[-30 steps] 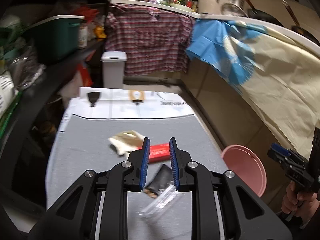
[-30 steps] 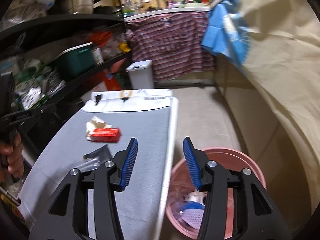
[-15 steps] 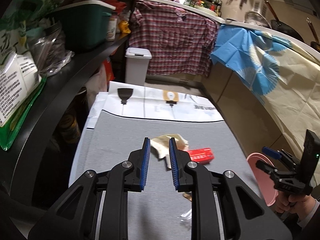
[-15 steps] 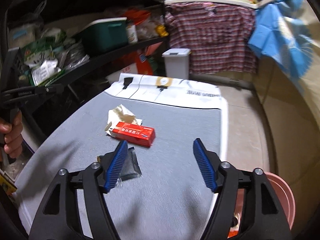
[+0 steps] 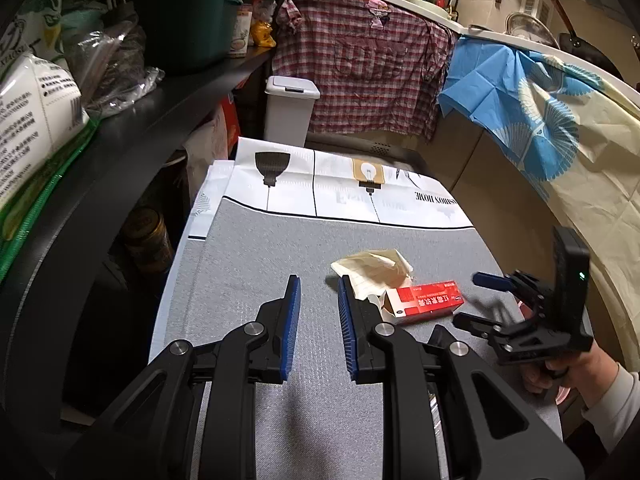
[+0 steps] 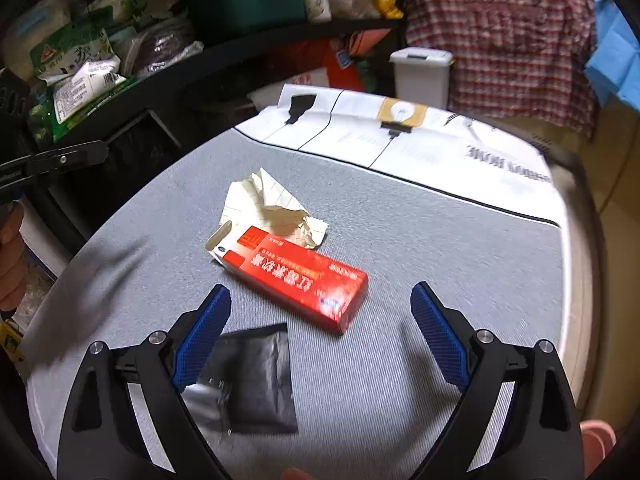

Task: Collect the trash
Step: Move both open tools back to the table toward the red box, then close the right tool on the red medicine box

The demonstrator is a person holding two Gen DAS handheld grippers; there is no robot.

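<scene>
While the left gripper point(image 5: 316, 300) hovered over the bench point(image 5: 248, 264), its fingers narrowly apart and empty, its near finger could have nudged the crumpled paper point(image 5: 374, 266) beside it.

Seen from the right gripper point(image 6: 320, 320), whose fingers had just been opening wide and held nothing, the red box point(image 6: 296, 276) lay between them, one end flap open; a skewed grab could have crushed it or dragged the black packet point(image 6: 256, 380).

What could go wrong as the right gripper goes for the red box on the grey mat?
The right gripper, whose jaws have just been opening with nothing between them, hangs over both the red box and the black wrapper; it may catch the wrong one. The box's open flap touches the crumpled paper, which could get dragged along. The left gripper is close by, so they might bump.
</scene>
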